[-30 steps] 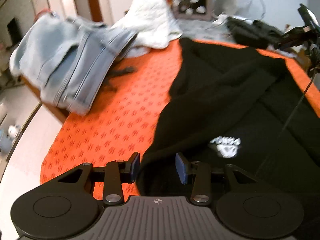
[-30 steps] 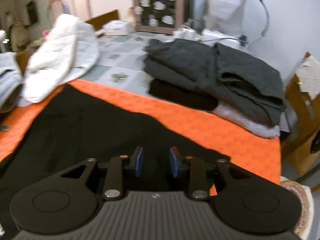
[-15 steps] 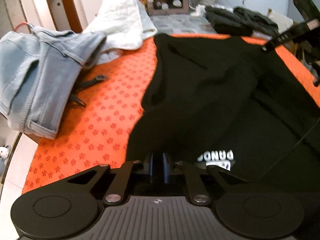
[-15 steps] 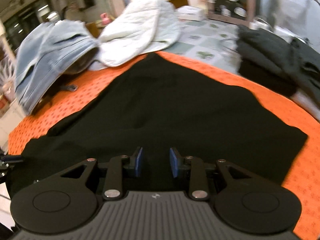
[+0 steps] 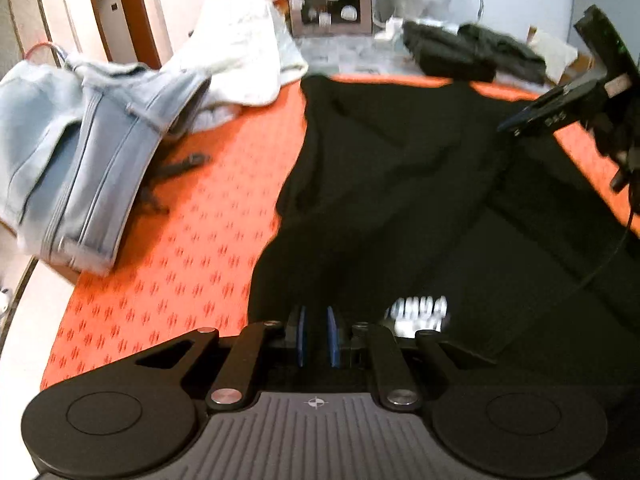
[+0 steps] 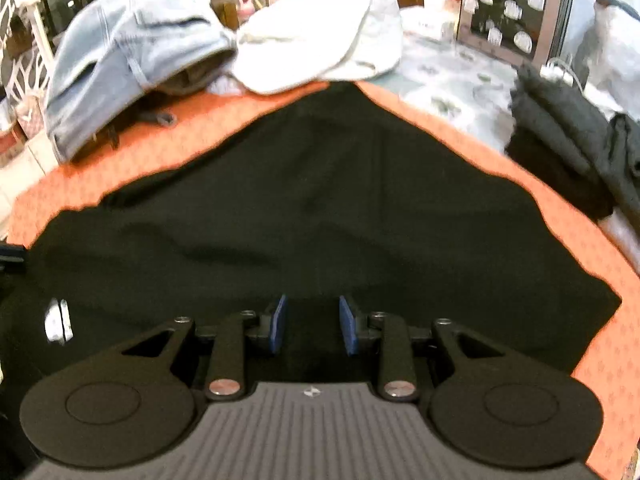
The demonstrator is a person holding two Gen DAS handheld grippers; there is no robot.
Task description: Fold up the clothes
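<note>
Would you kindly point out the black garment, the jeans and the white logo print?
black garment [image 6: 320, 184], right wrist view, its flat middle.
jeans [image 5: 92, 152], left wrist view, along the leg seam.
white logo print [image 5: 418, 314], left wrist view, middle of the lettering.

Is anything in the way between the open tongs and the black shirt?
Nothing visible. The right tongs hang open right over the black shirt, with only shirt fabric showing between the pads. The jeans lie off to the side.

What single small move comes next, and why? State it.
Probably shut the right gripper on the black garment: its pads stand apart over the near hem, while the left gripper looks nearly shut on the other edge, so both corners can lift together.
</note>
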